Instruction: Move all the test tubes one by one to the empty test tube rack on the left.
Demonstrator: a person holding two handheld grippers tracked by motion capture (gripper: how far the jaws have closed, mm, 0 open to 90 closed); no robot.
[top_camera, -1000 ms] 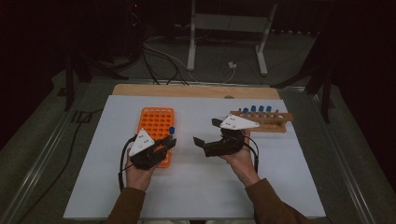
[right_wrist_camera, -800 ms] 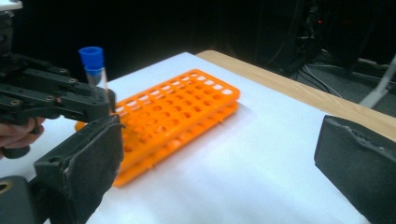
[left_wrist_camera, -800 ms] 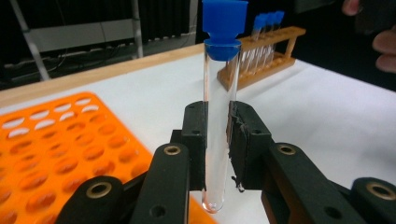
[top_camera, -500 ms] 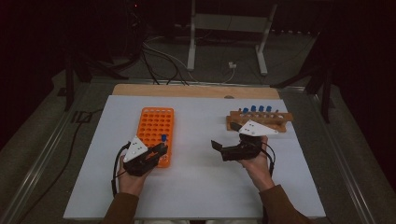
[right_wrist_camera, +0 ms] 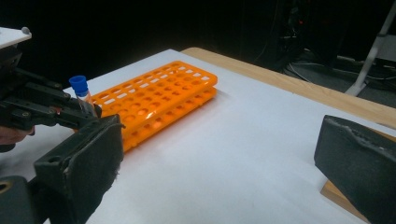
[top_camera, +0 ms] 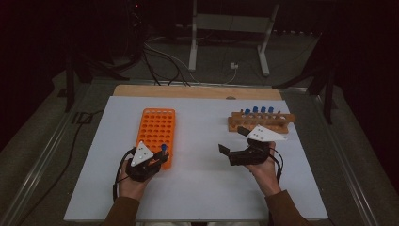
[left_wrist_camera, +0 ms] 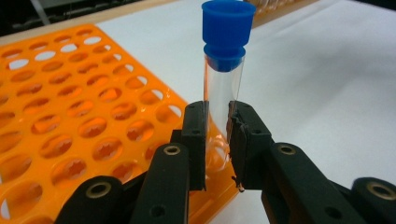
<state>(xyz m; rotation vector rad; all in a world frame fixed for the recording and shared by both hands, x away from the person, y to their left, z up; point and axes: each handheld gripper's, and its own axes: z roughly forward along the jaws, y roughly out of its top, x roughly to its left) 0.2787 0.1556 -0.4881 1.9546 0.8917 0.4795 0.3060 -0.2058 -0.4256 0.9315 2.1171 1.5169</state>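
At the near right corner of the orange rack (top_camera: 156, 136), the left gripper (left_wrist_camera: 217, 135) held a blue-capped tube (left_wrist_camera: 224, 70) upright, apparently not yet seated. The right gripper (top_camera: 234, 142) stood wide and empty; four tubes waited in the wooden rack (top_camera: 256, 122).

White table sheet (top_camera: 202, 188), wooden board edge (top_camera: 188, 91), floor cables (top_camera: 160, 54), metal stand legs (top_camera: 193, 42)
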